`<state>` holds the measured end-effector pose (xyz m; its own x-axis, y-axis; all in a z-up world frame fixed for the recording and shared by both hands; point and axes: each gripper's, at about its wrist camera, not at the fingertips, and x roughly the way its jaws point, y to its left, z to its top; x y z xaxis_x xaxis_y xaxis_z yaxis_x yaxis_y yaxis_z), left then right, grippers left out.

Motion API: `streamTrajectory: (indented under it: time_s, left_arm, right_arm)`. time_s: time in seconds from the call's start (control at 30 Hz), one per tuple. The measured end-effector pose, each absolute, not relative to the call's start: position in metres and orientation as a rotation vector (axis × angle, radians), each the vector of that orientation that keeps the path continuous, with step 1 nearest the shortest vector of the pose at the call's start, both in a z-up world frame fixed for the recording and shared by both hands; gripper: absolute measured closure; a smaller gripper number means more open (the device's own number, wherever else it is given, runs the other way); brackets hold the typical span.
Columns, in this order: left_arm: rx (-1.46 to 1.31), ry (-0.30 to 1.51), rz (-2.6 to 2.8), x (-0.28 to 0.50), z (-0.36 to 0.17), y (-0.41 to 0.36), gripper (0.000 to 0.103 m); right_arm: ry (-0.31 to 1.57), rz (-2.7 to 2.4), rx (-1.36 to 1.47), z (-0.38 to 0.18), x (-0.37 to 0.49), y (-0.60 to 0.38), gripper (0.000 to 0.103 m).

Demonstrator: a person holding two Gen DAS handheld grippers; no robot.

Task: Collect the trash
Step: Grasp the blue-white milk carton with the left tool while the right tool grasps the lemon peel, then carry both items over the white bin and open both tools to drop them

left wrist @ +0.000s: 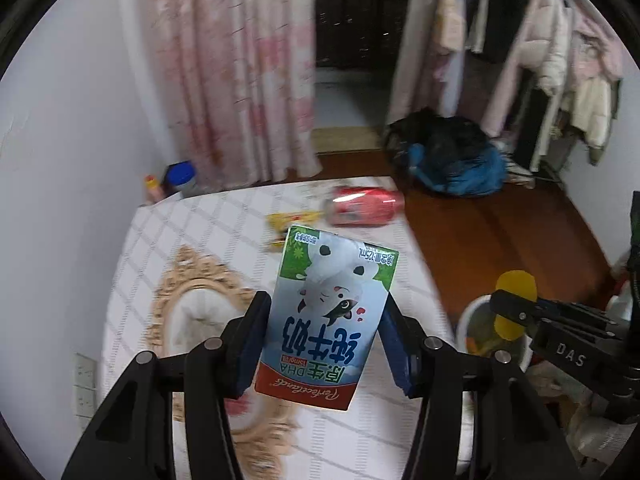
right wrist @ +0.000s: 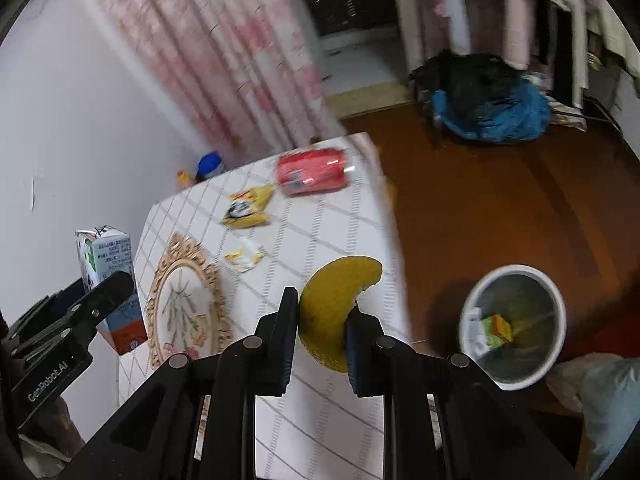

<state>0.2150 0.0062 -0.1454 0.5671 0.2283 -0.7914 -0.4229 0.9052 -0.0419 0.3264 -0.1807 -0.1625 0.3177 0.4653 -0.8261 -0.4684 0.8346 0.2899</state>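
Note:
My left gripper (left wrist: pixel 324 320) is shut on a small milk carton (left wrist: pixel 328 312), held upside down above the checked table (left wrist: pixel 192 224). The same carton (right wrist: pixel 106 264) shows at the left of the right wrist view. My right gripper (right wrist: pixel 322 312) is shut on a yellow curved peel (right wrist: pixel 334 304), which also appears in the left wrist view as a yellow peel (left wrist: pixel 514 300) over the bin. A white round trash bin (right wrist: pixel 516 276) stands on the floor to the right of the table, with scraps inside. On the table lie a red can (right wrist: pixel 312 172), a yellow wrapper (right wrist: pixel 248 208) and a torn scrap (right wrist: pixel 244 258).
A gilt-framed oval mirror (right wrist: pixel 184 304) lies flat on the table's left side. A wall runs along the left, pink curtains (right wrist: pixel 224 52) hang behind. A blue and black bundle (right wrist: pixel 488 108) and a clothes rack (left wrist: pixel 560 64) stand across the wooden floor (right wrist: pixel 500 208).

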Motion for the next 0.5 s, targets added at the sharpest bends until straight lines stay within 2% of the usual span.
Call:
streamTrajectory:
  time_s: [0.23,0.5]
  left_arm:
    - [-0.222,0.914,0.218,0.266,-0.151,-0.086,0.053]
    - [-0.304,1.091,0.046,0.348,-0.225,-0.167,0.053]
  right_arm:
    - [1.093,0.454,0.064,-0.168,0.355,-0.301,0.081]
    - [1.246,0.28,0.137,-0.25,0.408,-0.419,0.082]
